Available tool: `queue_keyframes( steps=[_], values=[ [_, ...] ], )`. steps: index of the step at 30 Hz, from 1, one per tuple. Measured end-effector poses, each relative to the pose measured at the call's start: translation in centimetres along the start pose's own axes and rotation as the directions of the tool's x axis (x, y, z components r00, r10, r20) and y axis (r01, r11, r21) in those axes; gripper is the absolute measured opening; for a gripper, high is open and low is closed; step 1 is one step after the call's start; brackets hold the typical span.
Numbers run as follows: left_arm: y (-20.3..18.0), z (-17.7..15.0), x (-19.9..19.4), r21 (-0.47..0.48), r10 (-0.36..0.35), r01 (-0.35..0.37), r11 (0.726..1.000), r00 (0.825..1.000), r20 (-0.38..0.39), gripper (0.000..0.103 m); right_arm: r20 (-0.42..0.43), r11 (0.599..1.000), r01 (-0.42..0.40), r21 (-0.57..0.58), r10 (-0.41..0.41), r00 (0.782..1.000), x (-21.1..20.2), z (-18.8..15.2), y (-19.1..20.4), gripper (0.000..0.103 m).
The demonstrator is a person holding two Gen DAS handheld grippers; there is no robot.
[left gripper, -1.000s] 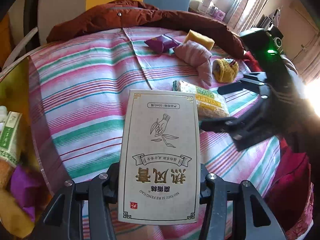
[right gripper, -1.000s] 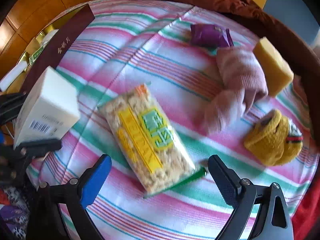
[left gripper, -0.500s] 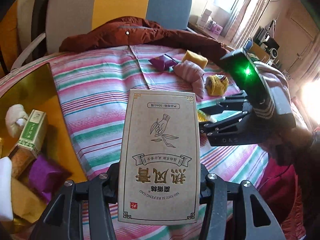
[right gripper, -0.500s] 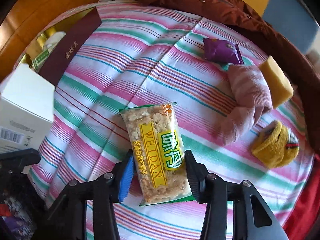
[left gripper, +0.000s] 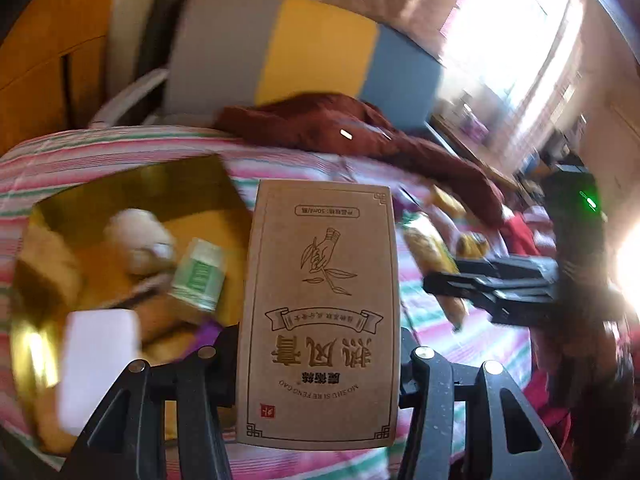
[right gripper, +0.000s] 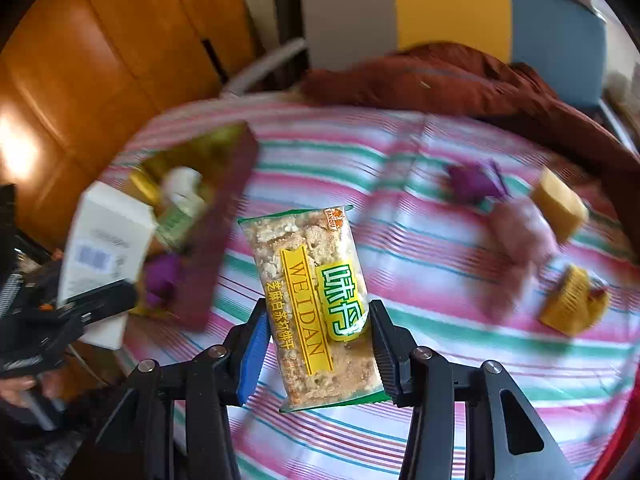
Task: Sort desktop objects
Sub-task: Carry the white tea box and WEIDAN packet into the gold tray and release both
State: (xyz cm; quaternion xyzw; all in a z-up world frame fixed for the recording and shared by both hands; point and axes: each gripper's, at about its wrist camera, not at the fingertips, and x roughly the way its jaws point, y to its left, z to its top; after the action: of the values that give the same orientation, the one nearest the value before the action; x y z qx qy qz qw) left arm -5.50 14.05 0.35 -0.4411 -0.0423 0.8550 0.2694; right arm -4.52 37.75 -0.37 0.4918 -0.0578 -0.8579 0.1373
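My left gripper (left gripper: pixel 318 354) is shut on a tall beige carton (left gripper: pixel 320 312) with brown Chinese print, held upright above the striped table. My right gripper (right gripper: pixel 318 344) is shut on a clear snack packet (right gripper: pixel 314 312) with a yellow and green label, lifted off the cloth. A gold-lined box (left gripper: pixel 120 200) with dark red walls (right gripper: pixel 224 248) sits at the left and holds several items, among them a green and white carton (left gripper: pixel 198 274). In the right wrist view the left gripper (right gripper: pixel 86 308) and its carton (right gripper: pixel 106 240) hang over that box's near end.
On the striped cloth (right gripper: pixel 400 240) lie a purple packet (right gripper: pixel 474 182), a yellow sponge (right gripper: pixel 560 208), a pink sock (right gripper: pixel 520 240) and a yellow knitted piece (right gripper: pixel 574 300). A rust-brown jacket (right gripper: pixel 440 80) lies at the far edge before a chair (left gripper: pixel 280 52).
The right gripper has closed on the snack packet and lifted it off the cloth. Both grippers rose and swung left, bringing the gold-lined box further into view.
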Motion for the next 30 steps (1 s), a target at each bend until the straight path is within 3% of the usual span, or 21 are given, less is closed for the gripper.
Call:
queue_keyframes(
  steps=[8, 16, 23, 30],
  values=[
    [8.4, 0.6, -3.4, -0.149, 0.155, -0.142, 0.978, 0.985, 0.074, 0.053, 0.022, 0.99, -0.14, -0.034, 0.14, 0.99, 1.9, 3.0, 7.1, 0.048],
    [13.9, -0.7, -4.6, -0.217, 0.335, -0.313, 0.925, 0.94, 0.072, 0.053, -0.018, 0.977, -0.206, -0.057, 0.205, 0.979, 6.4, 5.9, 14.3, 0.048],
    [15.8, -2.0, -3.6, -0.241, 0.379, -0.36, 0.901, 0.924, 0.039, 0.053, -0.051, 0.979, -0.194, -0.062, 0.191, 0.98, 10.2, 7.6, 18.3, 0.048],
    [15.4, -2.8, -4.1, -0.236, 0.405, -0.382, 0.893, 0.912, 0.056, 0.057, -0.057, 0.983, -0.173, -0.067, 0.169, 0.984, 11.7, 8.0, 19.7, 0.051]
  ],
)
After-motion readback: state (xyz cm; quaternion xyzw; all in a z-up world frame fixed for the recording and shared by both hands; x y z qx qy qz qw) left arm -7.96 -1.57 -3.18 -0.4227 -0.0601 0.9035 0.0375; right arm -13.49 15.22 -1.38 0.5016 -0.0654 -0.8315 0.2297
